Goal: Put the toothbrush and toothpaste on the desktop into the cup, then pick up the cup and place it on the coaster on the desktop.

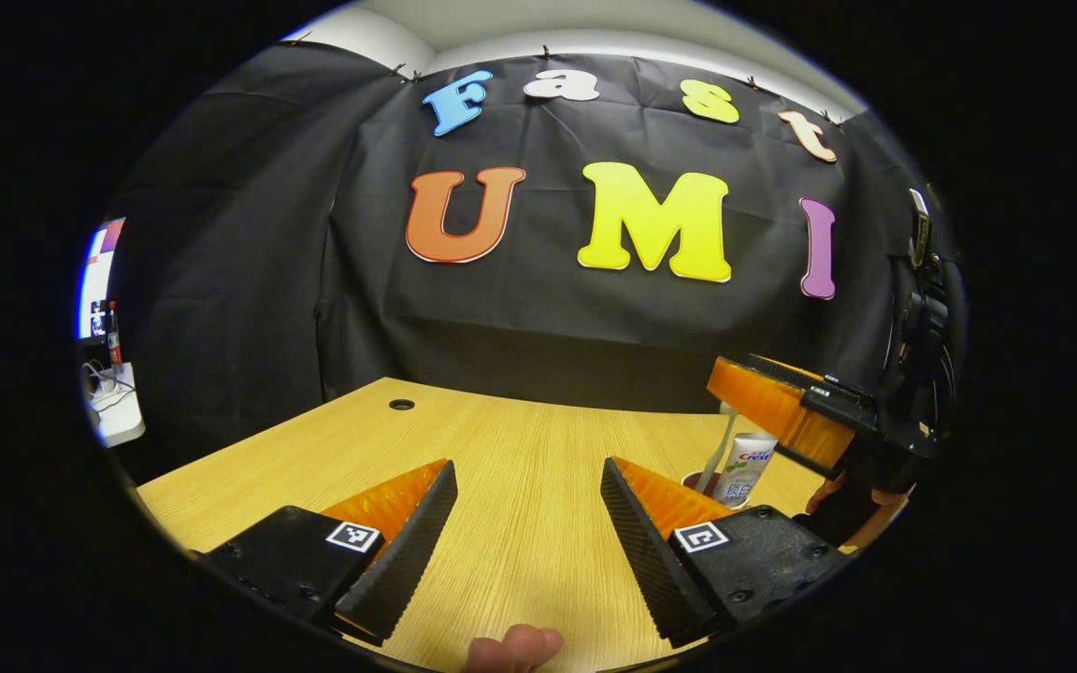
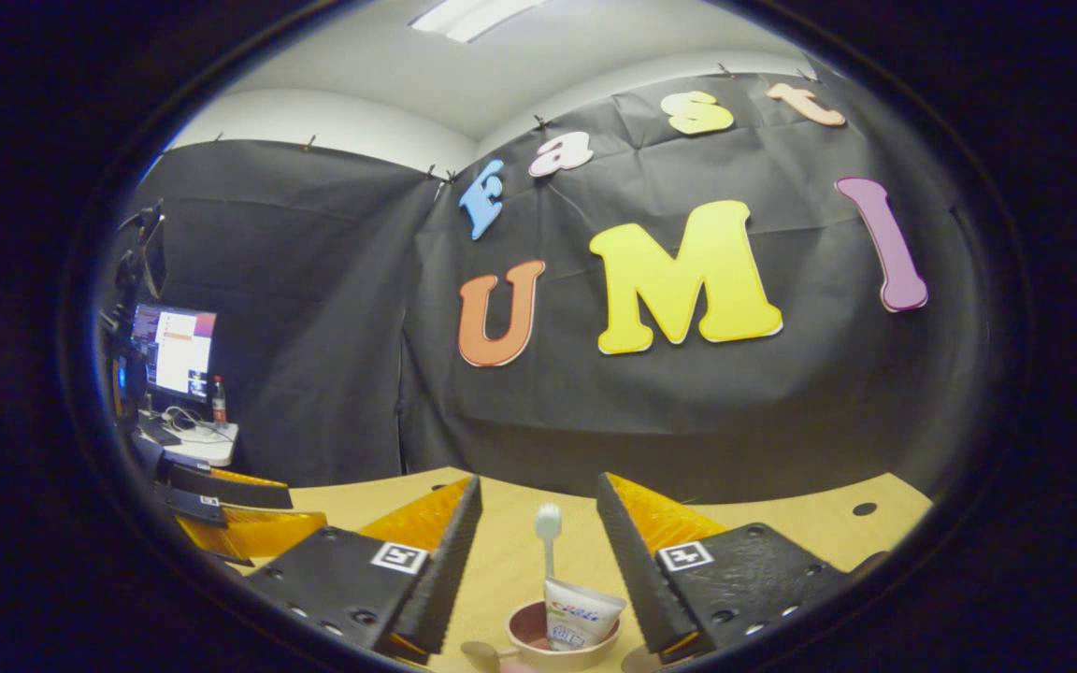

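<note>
The cup (image 2: pixel 564 637) is already loaded: the toothpaste (image 2: pixel 579 612) tube sits inside it, leaning on the rim with its flat crimped end up, and the toothbrush (image 2: pixel 548 535) stands upright behind it, head poking well above the tube. The cup looks small and pale with a darker reddish inside, standing on the wooden surface (image 2: pixel 510 561). In the left gripper view you get the same bundle from the side, cup (image 1: pixel 699 482) mostly hidden, tube (image 1: pixel 744 467) and brush (image 1: pixel 714 458) sticking out.

Whether it sits on the coaster I honestly can't tell; the cup's base is cut off at the bottom edge, and there are only slivers of round stuff beside it.

Right tongs (image 2: pixel 538 561) are spread wide, holding nothing, one finger on each side of the cup and above it. My guess is they're lined up like that so they can straddle the cup for a grab, or they've just let go of it. It fits either.

Left tongs (image 1: pixel 529 523) are also wide open and empty, parked over bare surface well off to the side, probably just keeping out of the way.
</note>
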`<act>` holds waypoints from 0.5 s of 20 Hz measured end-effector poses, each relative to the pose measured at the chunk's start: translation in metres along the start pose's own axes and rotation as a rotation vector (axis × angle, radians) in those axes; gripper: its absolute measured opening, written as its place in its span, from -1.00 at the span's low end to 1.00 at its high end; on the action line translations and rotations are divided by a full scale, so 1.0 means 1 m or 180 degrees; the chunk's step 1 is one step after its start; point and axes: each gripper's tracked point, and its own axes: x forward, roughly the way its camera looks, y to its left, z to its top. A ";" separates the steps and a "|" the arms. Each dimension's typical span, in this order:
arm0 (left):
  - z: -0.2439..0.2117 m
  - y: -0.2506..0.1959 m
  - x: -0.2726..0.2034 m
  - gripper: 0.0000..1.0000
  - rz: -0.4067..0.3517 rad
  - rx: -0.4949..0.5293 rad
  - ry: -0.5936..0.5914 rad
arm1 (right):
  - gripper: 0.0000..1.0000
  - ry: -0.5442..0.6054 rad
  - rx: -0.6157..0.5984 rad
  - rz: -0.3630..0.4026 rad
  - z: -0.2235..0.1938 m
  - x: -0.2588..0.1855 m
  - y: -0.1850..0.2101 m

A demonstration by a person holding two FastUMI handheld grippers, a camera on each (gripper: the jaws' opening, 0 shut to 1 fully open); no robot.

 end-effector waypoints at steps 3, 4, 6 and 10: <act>0.010 -0.008 -0.005 0.96 -0.0017 0.0069 -0.0058 | 0.90 -0.0101 0.0033 -0.0072 0.015 -0.015 -0.006; 0.014 -0.010 -0.008 0.96 -0.0021 0.0090 -0.0087 | 0.90 -0.0136 0.0037 -0.0083 0.021 -0.022 -0.007; 0.025 -0.016 -0.010 0.96 -0.0043 0.0098 -0.0136 | 0.90 -0.0180 -0.0004 -0.0229 0.032 -0.040 -0.020; 0.068 -0.020 -0.013 0.95 -0.0081 0.0154 -0.0216 | 0.89 -0.0109 -0.0317 -0.0693 0.034 -0.100 -0.071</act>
